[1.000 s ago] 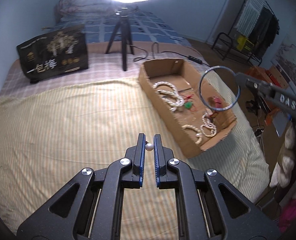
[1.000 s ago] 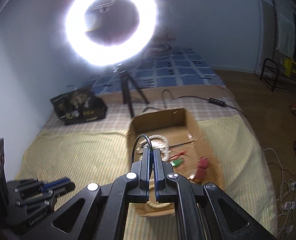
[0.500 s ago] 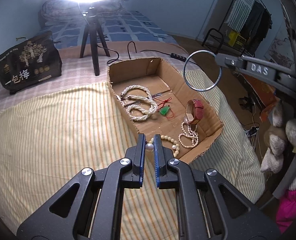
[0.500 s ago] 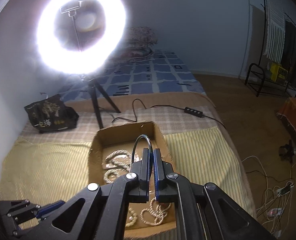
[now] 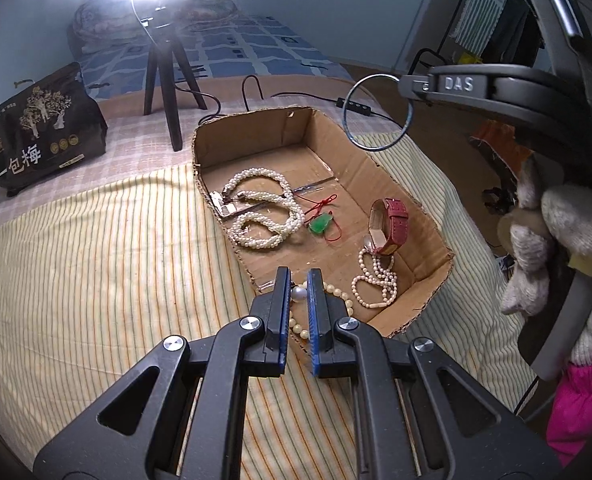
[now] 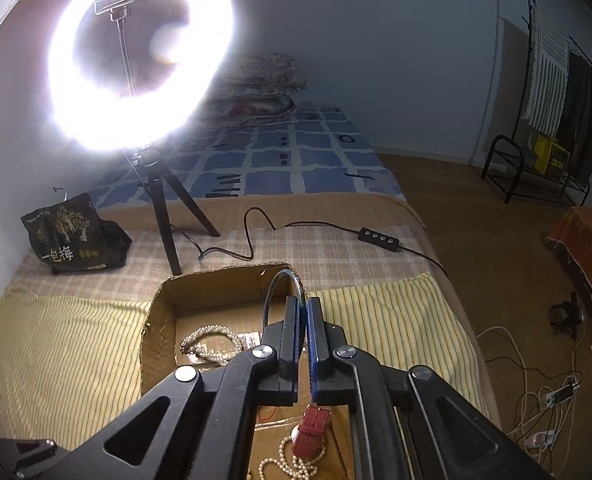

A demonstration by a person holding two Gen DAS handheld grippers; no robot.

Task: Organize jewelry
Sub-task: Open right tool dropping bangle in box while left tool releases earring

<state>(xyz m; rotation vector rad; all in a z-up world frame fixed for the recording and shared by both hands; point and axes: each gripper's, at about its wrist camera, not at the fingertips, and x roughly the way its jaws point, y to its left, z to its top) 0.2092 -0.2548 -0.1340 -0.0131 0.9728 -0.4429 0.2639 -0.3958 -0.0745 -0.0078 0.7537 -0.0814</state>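
Room: bedroom, striped yellow sheet (image 5: 96, 280) on the bed, ring light (image 6: 136, 52) on a tripod glaring at 12 o'clock.
Box: open cardboard box (image 5: 436, 236) on the sheet, dead centre in the left view, already pretty full.
Inside: rope of pearls (image 5: 264, 216) at 11 o'clock in the box, green pendant (image 5: 321, 225) on red cord mid-box, red watch (image 5: 390, 226) at 3, thin bead strands (image 5: 376, 280) at 5.
Left gripper (image 5: 299, 280): nipped down narrow on a single pearl (image 5: 299, 294), hanging over the box's near edge.
Right gripper (image 6: 303, 312): pinched tight on a thin bangle (image 5: 378, 114), hoop sticking up past the tips, over the box's far end at 1 o'clock.
Pearl handling: tiny, round, slick, I'd guess it pops out sideways if the squeeze isn't centred. Light as anything.
Bangle handling: stiff wire hoop, light, looks bendable if crushed. The rim is the only place to hold it, and it'll likely swing about that pinch.
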